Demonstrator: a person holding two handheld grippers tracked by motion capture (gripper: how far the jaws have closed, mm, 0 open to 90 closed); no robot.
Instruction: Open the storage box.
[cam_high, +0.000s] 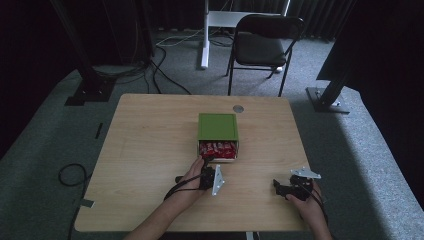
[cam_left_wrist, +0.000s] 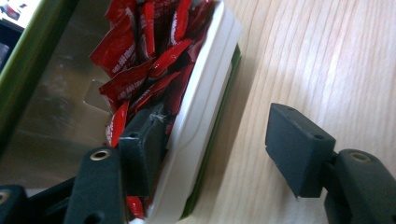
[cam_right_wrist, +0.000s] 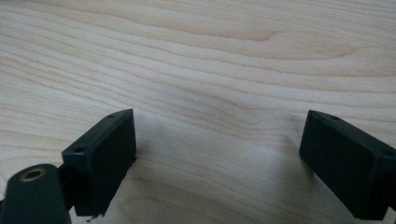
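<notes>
My left tool (cam_high: 206, 165) sits at the near edge of the white drawer (cam_left_wrist: 201, 116), which stands pulled out of the green box (cam_high: 217, 126) in the middle of the counter (cam_high: 150, 150). One jaw is inside among the red packets (cam_left_wrist: 140, 60), the other outside over bare wood; the drawer's front wall lies between them, ungripped on the outer side. My right tool (cam_right_wrist: 219, 154) rests well apart, wide open over wood, holding nothing.
</notes>
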